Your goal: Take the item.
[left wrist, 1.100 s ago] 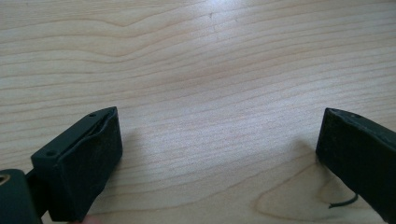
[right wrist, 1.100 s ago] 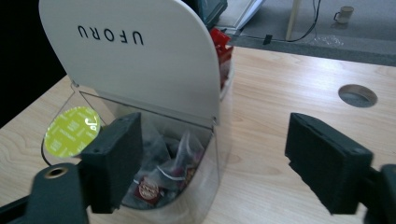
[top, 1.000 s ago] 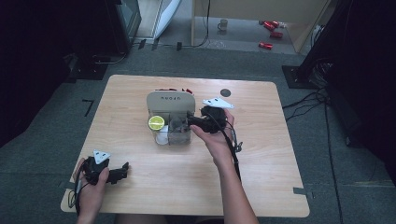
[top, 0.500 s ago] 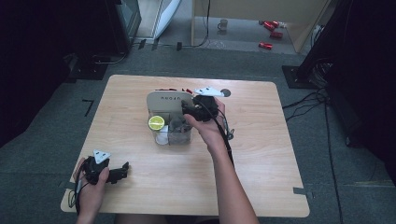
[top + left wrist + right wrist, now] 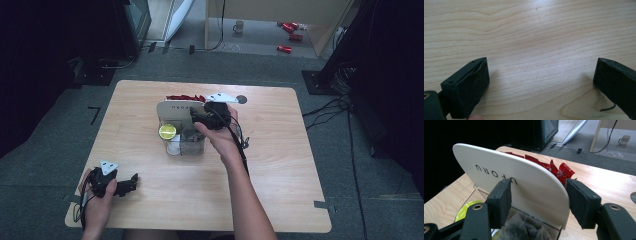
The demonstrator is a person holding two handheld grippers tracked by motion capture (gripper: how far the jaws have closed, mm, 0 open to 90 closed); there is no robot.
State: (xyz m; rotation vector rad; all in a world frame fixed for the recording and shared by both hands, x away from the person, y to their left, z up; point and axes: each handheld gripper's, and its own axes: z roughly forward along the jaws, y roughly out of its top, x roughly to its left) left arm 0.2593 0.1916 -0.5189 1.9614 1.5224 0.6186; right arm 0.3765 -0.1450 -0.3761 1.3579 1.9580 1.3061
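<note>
white lid (image 5: 524,185) between right gripper (image 5: 539,197) jaws (spread apart).

Grey floor (image 5: 45,150) surrounds a light wooden table (image 5: 280,165); dim room.

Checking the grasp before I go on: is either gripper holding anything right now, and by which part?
Neither. The left gripper is open over bare table; the right gripper is open, straddling the white lid's edge.
</note>
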